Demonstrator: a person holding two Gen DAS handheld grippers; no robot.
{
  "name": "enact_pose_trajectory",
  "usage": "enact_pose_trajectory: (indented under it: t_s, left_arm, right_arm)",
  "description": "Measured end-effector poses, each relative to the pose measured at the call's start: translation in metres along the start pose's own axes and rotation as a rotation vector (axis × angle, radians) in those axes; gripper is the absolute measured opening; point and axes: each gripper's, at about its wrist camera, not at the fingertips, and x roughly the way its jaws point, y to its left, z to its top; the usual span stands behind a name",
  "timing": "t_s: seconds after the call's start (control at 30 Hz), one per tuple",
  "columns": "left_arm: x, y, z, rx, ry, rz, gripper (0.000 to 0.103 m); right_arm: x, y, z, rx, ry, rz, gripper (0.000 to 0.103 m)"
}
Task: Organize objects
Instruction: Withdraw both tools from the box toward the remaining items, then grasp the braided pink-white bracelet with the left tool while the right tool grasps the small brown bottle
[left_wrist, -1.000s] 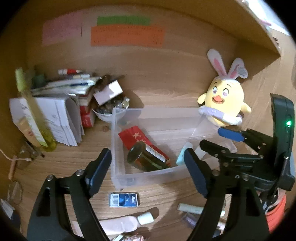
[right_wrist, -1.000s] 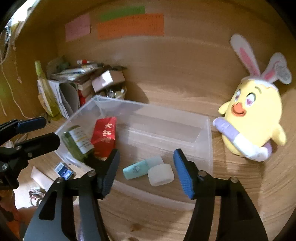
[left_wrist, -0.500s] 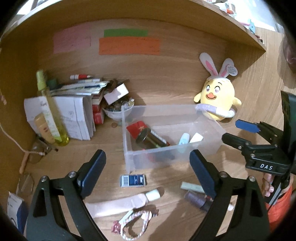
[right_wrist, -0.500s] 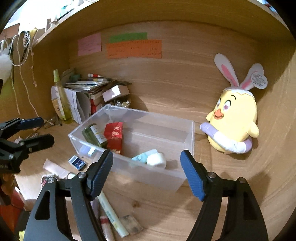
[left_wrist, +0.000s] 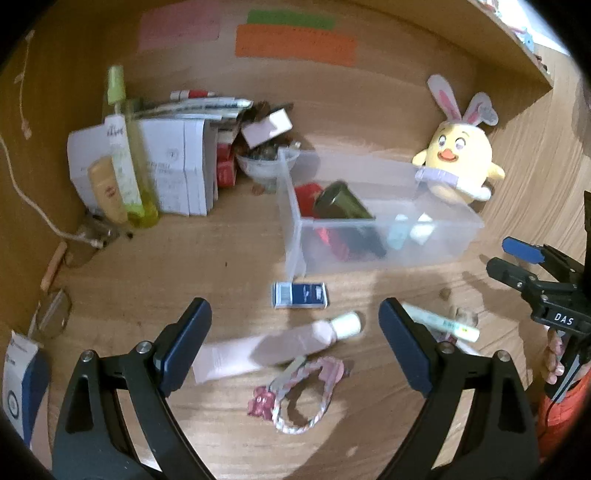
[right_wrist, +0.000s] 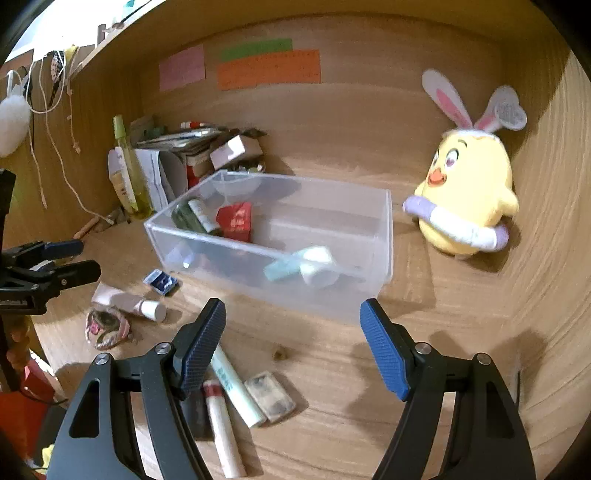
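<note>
Both grippers are hanging spread and empty: left gripper (left_wrist: 295, 319) over a pink tube (left_wrist: 273, 347), right gripper (right_wrist: 293, 319) facing the clear bin (right_wrist: 384, 236).

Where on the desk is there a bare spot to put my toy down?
Bare wood lies between the clear bin and the chick plush, and in front of the plush. Another bare patch lies between the book stack and the bin. It is crowded in front of the bin: blue box, pink tube, bracelet, sticks.
</note>
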Motion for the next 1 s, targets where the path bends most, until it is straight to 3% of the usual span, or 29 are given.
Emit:
enact_pose_trajectory:
  t_s: [0.53,0.6,0.7,0.87,1.0]
  left_arm:
    - [0.008,0.010,-0.049,-0.015,0.087,-0.011,0.092]
    - [0.009,0.010,-0.053,-0.018,0.089,-0.014,0.090]
    - [0.012,0.010,-0.055,-0.023,0.102,-0.024,0.076]
    - [0.019,0.008,-0.056,-0.019,0.122,-0.042,0.063]
    - [0.022,0.006,-0.058,-0.005,0.127,-0.037,0.055]
  right_arm:
    - [0.005,-0.011,-0.043,0.029,0.090,-0.027,0.072]
    - [0.006,-0.015,-0.046,0.040,0.102,-0.022,0.072]
    - [0.006,-0.017,-0.050,0.050,0.109,-0.012,0.071]
    - [0.010,-0.017,-0.053,0.043,0.130,-0.003,0.056]
    - [0.014,-0.016,-0.053,0.043,0.146,0.016,0.054]
